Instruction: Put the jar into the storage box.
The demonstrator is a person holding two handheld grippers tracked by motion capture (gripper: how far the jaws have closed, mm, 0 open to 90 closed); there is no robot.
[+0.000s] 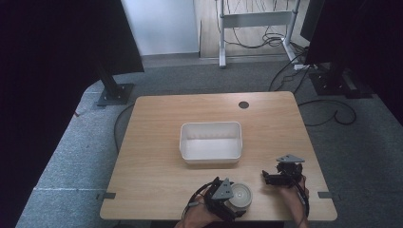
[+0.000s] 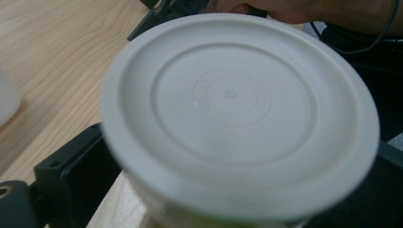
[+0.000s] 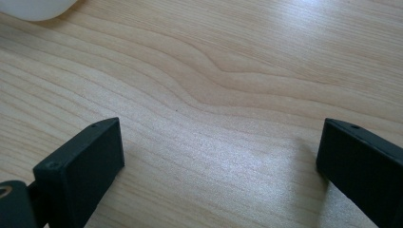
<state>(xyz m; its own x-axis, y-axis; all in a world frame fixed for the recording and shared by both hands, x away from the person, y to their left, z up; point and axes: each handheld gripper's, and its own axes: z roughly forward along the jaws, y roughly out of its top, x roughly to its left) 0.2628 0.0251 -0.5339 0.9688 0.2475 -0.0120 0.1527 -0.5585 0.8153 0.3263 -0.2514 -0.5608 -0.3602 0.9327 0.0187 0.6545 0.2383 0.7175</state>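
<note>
A round white container with a ridged lid (image 1: pixel 243 192) sits near the table's front edge. My left gripper (image 1: pixel 235 203) is shut on it, one black jaw on each side. In the left gripper view the lid (image 2: pixel 237 109) looms close and blurred between those jaws, and my left gripper (image 2: pixel 223 171) hides most of its grip under the rim. My right gripper (image 1: pixel 269 178) rests just right of the container and points left. It is open over bare wood (image 3: pixel 218 95), and my right gripper (image 3: pixel 218 156) has nothing between its jaws.
A white rectangular tub (image 1: pixel 211 126), empty inside, stands at the middle of the wooden table (image 1: pixel 157 142). A dark round cable hole (image 1: pixel 244 104) lies at the back. The person's right hand (image 2: pixel 285 9) is beyond the lid. Stands and cables are on the floor behind.
</note>
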